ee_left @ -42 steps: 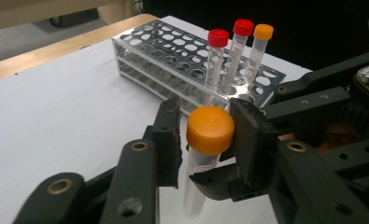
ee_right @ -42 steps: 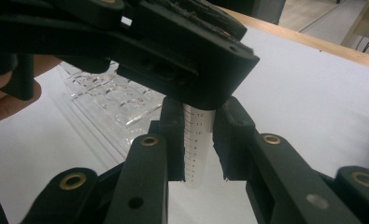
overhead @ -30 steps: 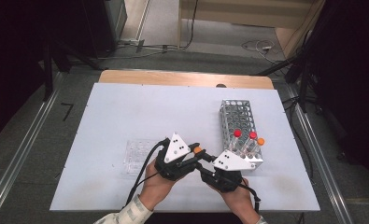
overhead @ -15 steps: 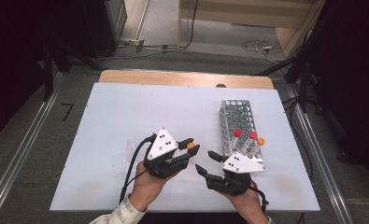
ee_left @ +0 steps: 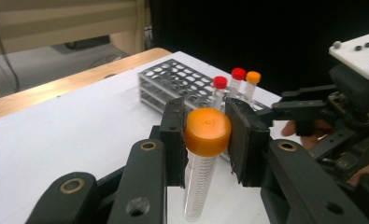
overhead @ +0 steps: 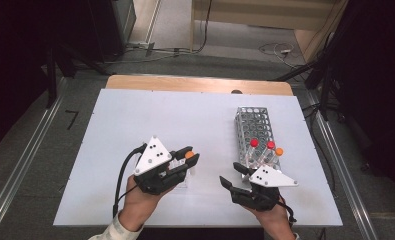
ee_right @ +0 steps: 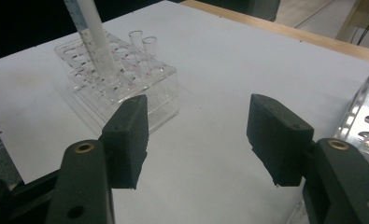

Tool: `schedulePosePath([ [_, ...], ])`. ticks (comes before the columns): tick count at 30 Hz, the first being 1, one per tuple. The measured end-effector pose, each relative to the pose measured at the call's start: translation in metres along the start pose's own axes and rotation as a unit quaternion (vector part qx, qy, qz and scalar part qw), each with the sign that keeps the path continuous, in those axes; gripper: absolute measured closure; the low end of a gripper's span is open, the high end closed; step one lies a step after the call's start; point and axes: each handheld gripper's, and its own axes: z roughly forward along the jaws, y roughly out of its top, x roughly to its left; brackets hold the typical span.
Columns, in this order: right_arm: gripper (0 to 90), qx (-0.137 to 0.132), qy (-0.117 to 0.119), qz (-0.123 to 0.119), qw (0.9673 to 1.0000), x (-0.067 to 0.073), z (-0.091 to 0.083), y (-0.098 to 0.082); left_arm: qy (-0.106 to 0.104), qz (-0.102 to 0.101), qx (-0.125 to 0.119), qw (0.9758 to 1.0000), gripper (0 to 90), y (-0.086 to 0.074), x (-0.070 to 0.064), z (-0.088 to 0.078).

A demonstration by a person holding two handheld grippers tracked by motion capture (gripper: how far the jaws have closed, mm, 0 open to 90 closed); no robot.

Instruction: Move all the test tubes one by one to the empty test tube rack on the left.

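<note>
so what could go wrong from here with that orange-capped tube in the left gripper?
1. The left gripper holds the orange-capped tube by its cap alone; the body hangs free and could swing or slip out.
2. Its lower end still sits close over the clear rack, so a sideways move may knock that rack or its two open tubes.
3. The right gripper is open and empty, so nothing backs up a drop.

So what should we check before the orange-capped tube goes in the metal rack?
1. Left gripper shut on the clear plastic tube with the orange cap: ok.
2. Tube lifted out of the clear plastic rack: ok.
3. Right gripper open, nothing between its pads after its jaws just opened: ok.
4. Silver metal mesh rack has free holes: ok.
5. Tube upright: ok.
6. Cap screwed tight: cannot tell.
</note>
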Motion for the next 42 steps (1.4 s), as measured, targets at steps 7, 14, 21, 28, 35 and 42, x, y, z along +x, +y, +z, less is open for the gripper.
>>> schedulePosePath([
  [7,37.2,0.001,-0.008,0.007,0.9999,-0.005,-0.002,-0.004,0.036,-0.003,0.009,0.9993,70.2,-0.001,0.016,-0.011],
  [14,37.3,0.000,-0.010,0.009,0.9999,-0.006,-0.002,-0.004,0.079,-0.008,0.009,0.9968,70.2,-0.004,0.034,-0.014],
  [21,37.3,0.002,-0.010,0.006,0.9999,-0.006,0.000,-0.005,0.108,-0.017,0.012,0.9939,70.2,-0.016,0.052,-0.002],
  [28,37.3,0.003,-0.010,0.006,0.9999,-0.006,0.000,-0.005,0.116,-0.029,0.013,0.9927,70.1,-0.027,0.063,0.008],
  [35,37.3,0.005,-0.011,0.005,0.9999,-0.006,0.000,-0.005,0.117,-0.033,0.030,0.9922,70.1,-0.039,0.065,0.020],
  [42,37.3,0.005,-0.011,0.005,0.9999,-0.007,0.000,-0.006,0.122,-0.040,0.050,0.9905,69.9,-0.051,0.068,0.030],
])
